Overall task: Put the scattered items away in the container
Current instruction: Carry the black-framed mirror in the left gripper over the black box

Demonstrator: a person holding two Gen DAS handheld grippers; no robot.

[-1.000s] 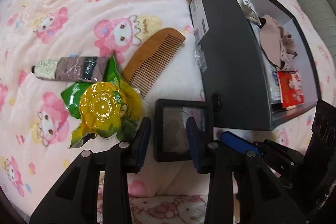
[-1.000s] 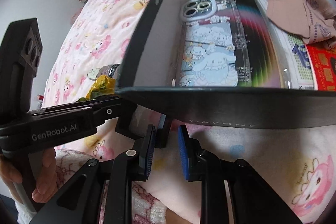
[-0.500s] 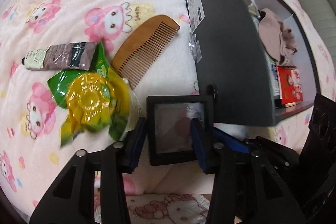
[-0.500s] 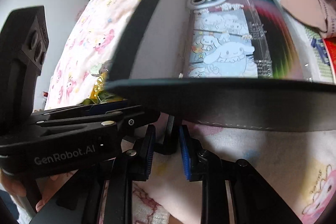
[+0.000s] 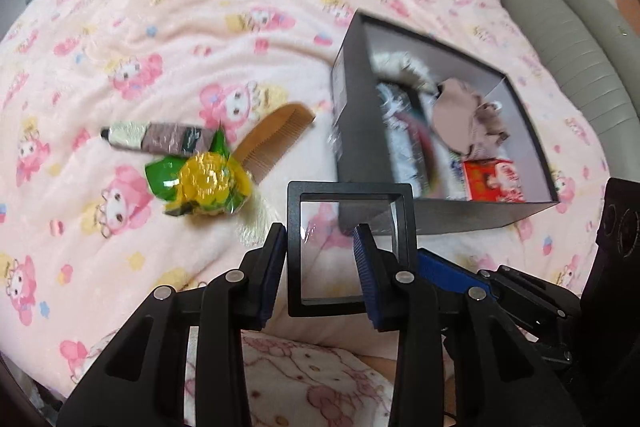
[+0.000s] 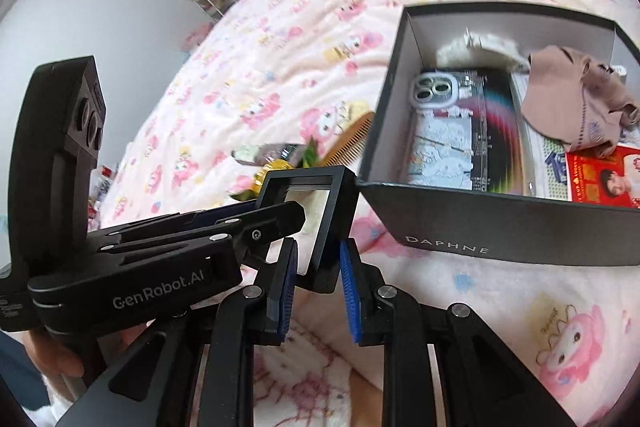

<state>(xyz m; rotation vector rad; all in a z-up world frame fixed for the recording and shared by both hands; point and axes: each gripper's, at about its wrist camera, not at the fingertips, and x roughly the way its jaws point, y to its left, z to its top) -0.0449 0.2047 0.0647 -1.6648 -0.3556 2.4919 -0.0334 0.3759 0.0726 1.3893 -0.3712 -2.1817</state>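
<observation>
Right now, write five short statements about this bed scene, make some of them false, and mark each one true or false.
1. The wooden comb lies on the blanket, outside the box. True.
2. The box is empty. False: a phone case, a beige cloth and other items are in it.
3. The black square frame lies flat on the blanket. False: it is held off the blanket, with the right tongs clamped on its corner.
4. The tube lies next to the yellow-green packet. True.
5. The frame is already in the box. False: it is in front of the box, outside it.
</observation>
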